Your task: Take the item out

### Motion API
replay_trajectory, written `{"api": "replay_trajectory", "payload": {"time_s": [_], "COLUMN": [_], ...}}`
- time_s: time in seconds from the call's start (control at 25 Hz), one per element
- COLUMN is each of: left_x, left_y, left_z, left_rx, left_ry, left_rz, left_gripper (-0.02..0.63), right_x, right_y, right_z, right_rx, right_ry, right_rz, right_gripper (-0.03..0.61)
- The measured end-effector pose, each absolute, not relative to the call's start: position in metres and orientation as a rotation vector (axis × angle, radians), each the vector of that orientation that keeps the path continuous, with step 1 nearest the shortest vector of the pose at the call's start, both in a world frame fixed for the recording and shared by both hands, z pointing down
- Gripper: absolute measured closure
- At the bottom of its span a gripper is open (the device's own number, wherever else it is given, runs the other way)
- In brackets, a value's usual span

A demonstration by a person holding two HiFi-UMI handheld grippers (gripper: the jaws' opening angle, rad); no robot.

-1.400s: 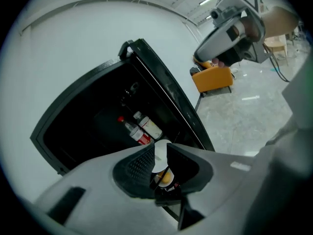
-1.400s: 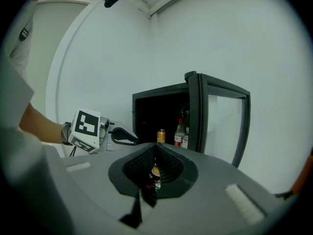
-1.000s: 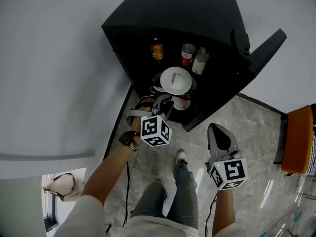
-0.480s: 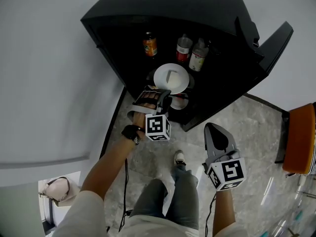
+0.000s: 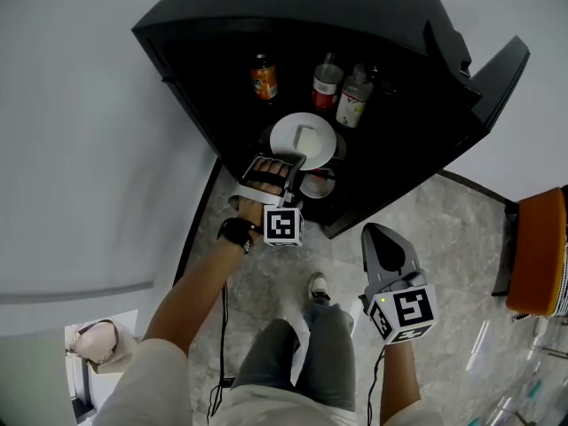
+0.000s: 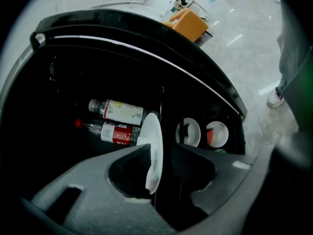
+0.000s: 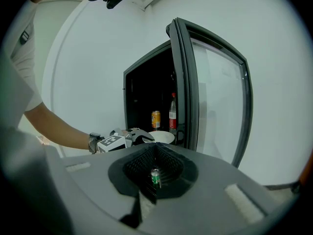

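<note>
black cabinet (image 5: 373, 16), dark inside; white plate (image 5: 303, 138); orange can (image 5: 263, 76); clear bottle (image 5: 326, 85) with red label; grey veined marble floor (image 5: 444, 229); orange seat (image 5: 537, 251); grey left gripper (image 5: 297, 169) and right gripper (image 5: 377, 233), each with black-and-white square markers

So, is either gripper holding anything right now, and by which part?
Nothing yet. The left gripper straddles the near rim of the round white plate, fingers just opened wide, then narrowed slightly, not pressing. The right gripper is shut and empty.

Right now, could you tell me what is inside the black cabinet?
An orange can, a red-labelled clear bottle, a white-labelled bottle and a round white plate; white bowls below are partly covered by the plate.
</note>
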State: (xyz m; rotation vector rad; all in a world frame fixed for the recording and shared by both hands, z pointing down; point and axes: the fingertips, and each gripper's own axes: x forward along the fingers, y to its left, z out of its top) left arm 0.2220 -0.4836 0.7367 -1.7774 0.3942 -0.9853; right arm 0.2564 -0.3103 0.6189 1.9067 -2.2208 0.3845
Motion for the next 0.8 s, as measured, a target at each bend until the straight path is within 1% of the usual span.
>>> {"api": "replay_trajectory", "payload": {"time_s": [0.08, 0.16, 0.24, 0.32, 0.8], "left_x": [0.225, 0.226, 0.226, 0.226, 0.215], "left_y": [-0.483, -0.483, -0.484, -0.485, -0.474], "left_z": [0.735, 0.737, 0.737, 0.736, 0.729], "left_rx": [-1.743, -1.726, -1.712, -1.684, -1.636], "left_ry": [0.39, 0.388, 0.402, 0.423, 0.464], "left_rz": [-0.952, -0.942, -0.929, -0.918, -0.907], "left_gripper": [0.502, 0.553, 0.567, 0.598, 0.598], "right_x": [0.258, 0.258, 0.258, 0.258, 0.268], "right_y": [-0.309, -0.308, -0.307, -0.305, -0.29], "right_z": [0.621, 0.623, 0.625, 0.626, 0.62], "right_rx": [1.909, 1.91, 1.908, 1.905, 1.933], "right_ry": [-2.215, -2.212, -2.209, -2.207, -2.169], "right_rz": [0.396, 0.411, 0.423, 0.432, 0.466], "right_gripper": [0.571, 0.571, 0.571, 0.571, 0.571]}}
